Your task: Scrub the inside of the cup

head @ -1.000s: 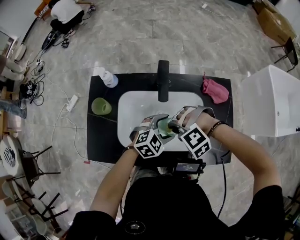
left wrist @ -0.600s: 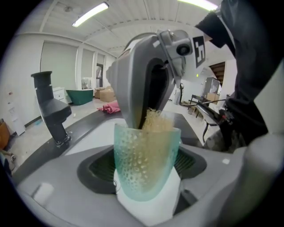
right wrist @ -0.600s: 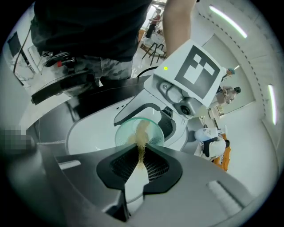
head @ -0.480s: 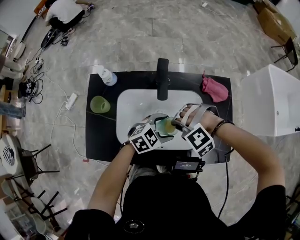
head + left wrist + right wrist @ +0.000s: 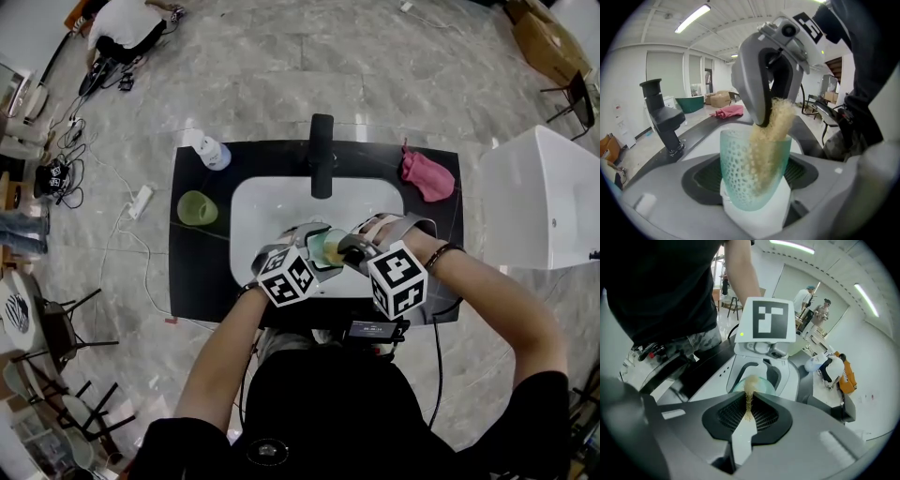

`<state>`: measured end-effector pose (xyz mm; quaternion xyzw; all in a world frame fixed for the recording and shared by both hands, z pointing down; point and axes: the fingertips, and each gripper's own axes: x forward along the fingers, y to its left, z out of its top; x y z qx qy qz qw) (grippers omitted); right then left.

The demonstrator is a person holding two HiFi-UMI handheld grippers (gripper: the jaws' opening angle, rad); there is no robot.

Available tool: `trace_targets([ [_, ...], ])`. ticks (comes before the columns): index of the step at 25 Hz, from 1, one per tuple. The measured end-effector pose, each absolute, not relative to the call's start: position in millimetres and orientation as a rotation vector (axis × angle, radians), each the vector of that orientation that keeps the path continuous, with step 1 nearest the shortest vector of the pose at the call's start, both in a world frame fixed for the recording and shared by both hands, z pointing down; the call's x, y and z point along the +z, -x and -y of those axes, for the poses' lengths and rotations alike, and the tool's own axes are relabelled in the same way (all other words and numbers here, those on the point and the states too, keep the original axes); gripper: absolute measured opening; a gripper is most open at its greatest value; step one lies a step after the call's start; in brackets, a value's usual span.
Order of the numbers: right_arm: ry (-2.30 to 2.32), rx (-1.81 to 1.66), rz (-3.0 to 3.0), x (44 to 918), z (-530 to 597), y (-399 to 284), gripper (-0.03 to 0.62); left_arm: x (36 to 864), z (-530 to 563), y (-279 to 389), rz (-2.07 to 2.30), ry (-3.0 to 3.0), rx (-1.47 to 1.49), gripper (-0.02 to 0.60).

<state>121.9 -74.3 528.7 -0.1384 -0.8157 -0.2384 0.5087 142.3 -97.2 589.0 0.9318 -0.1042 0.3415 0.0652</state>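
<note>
A translucent teal cup (image 5: 740,173) with a dimpled wall sits tilted between the jaws of my left gripper (image 5: 754,190), which is shut on it. My right gripper (image 5: 747,409) is shut on a tan sponge (image 5: 749,391), pinched thin between its jaws. In the left gripper view the sponge (image 5: 774,136) reaches down inside the cup, with the right gripper (image 5: 764,89) just above the rim. In the head view both grippers meet over the near part of the white sink (image 5: 267,202), with the cup (image 5: 324,246) between the left gripper (image 5: 313,246) and the right gripper (image 5: 349,249).
A black faucet (image 5: 322,155) stands at the back of the sink. On the black counter (image 5: 202,272) are a green cup (image 5: 198,208), a white bottle (image 5: 208,150) and a pink cloth (image 5: 427,178). A white box (image 5: 544,202) stands at the right.
Both grippers and the cup have shifted slightly over the sink. Both grips are unchanged, and the sponge stays in the cup.
</note>
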Motion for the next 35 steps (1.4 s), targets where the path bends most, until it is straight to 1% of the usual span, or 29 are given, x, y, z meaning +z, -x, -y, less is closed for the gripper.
trace_targets([
  [7,0.265,-0.655,2.005,515.2,91.9,-108.6,0.041,583.3,92.6,-152.2,0.294,-2.811,0.981,0.376],
  [15,0.261,-0.721,1.946,518.7,105.0,-120.1,0.041,570.0,98.7,-152.4,0.357,-2.816,0.907,0.374],
  [20,0.261,-0.653,1.933,530.8,98.6,-130.6,0.04,570.4,106.8,-141.6,0.407,-2.805,0.903,0.374],
  [25,0.262,-0.533,1.98,536.4,81.3,-130.9,0.04,577.4,103.9,-140.7,0.388,-2.819,0.976,0.373],
  [30,0.25,-0.473,2.051,526.6,75.0,-114.3,0.04,584.4,103.0,-145.2,0.379,-2.832,1.021,0.374],
  [35,0.183,-0.497,2.089,520.4,88.6,-100.7,0.041,585.5,99.1,-154.6,0.358,-2.832,1.019,0.373],
])
